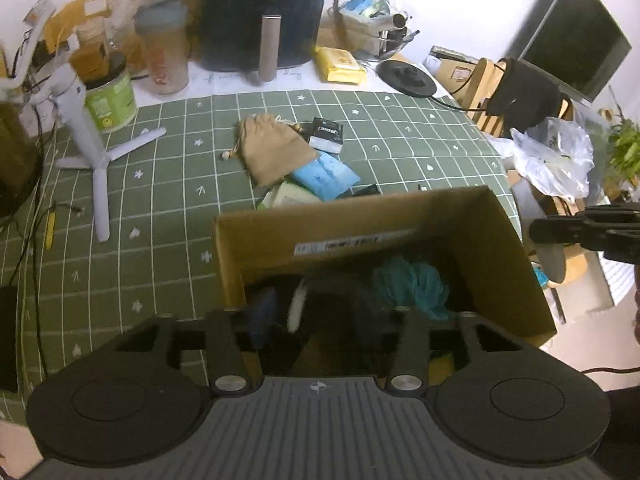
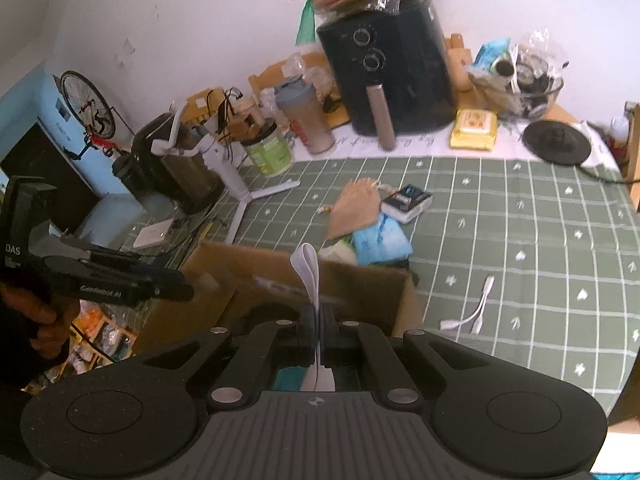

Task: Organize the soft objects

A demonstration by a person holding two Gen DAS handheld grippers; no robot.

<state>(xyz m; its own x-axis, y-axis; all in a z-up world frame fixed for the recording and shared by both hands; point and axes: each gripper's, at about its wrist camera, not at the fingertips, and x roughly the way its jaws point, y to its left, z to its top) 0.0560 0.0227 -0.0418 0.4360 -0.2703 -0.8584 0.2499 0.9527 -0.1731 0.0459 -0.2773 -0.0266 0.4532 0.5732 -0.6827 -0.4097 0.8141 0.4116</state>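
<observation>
Cardboard box (image 1: 360, 216), lower centre of frame, on green checked desk (image 1: 160, 184); holds teal yarn-like bundle (image 1: 412, 284) and dark soft items. Left gripper (image 1: 316, 320): jaws parted over the box, nothing between them. Right gripper (image 2: 318, 332): jaws closed on white strap (image 2: 308, 268). Tan drawstring pouch (image 1: 276, 148) mid-desk.

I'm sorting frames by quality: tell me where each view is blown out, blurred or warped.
Left wrist view: the wall behind the air fryer is overexposed; the cardboard box interior is dark and soft, with only the teal yarn readable. Right wrist view: the white strip in the right gripper looks smeared. Both views: fisheye bends the tablecloth grid and darkens the corners.
</observation>
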